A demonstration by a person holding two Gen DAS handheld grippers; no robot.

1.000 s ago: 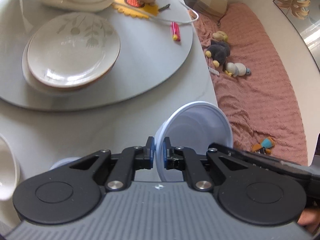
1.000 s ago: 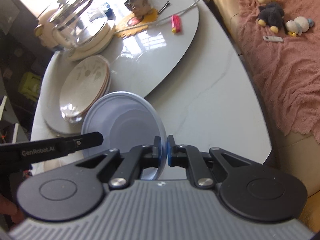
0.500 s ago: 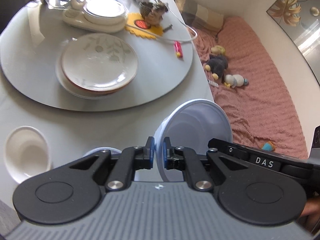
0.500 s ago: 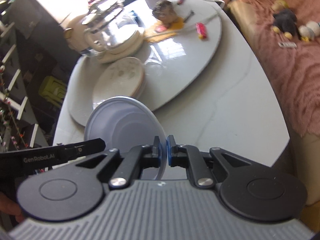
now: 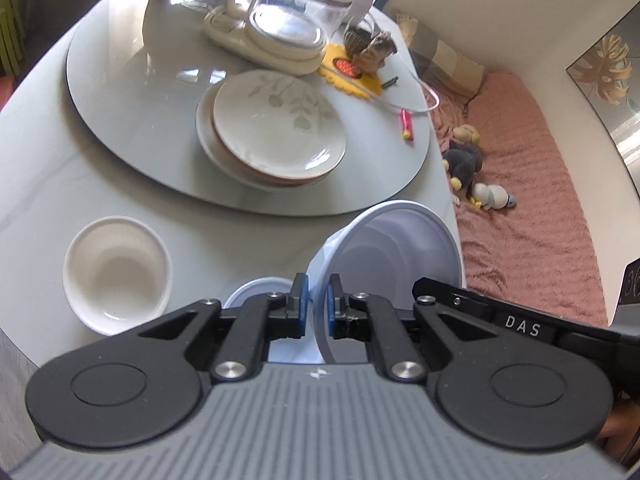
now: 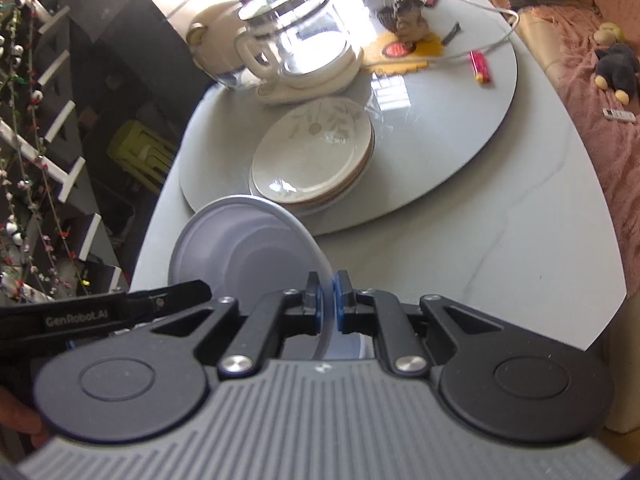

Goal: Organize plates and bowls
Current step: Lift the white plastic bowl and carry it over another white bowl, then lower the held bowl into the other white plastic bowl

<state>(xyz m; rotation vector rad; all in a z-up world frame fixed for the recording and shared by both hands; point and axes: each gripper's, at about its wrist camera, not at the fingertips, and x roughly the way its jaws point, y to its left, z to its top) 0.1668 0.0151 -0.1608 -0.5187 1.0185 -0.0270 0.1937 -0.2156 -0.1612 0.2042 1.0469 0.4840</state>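
The left gripper [image 5: 315,305] hides most of a second pale bowl [image 5: 256,288].

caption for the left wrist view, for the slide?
Left claw clamps the rim of a tilted pale-blue bowl above the table, white bowl and stacked plates beyond.

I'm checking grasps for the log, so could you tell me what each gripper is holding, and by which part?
Both hold the same pale blue bowl by its rim, on opposite sides: the left gripper and the right gripper each pinch the thin edge.
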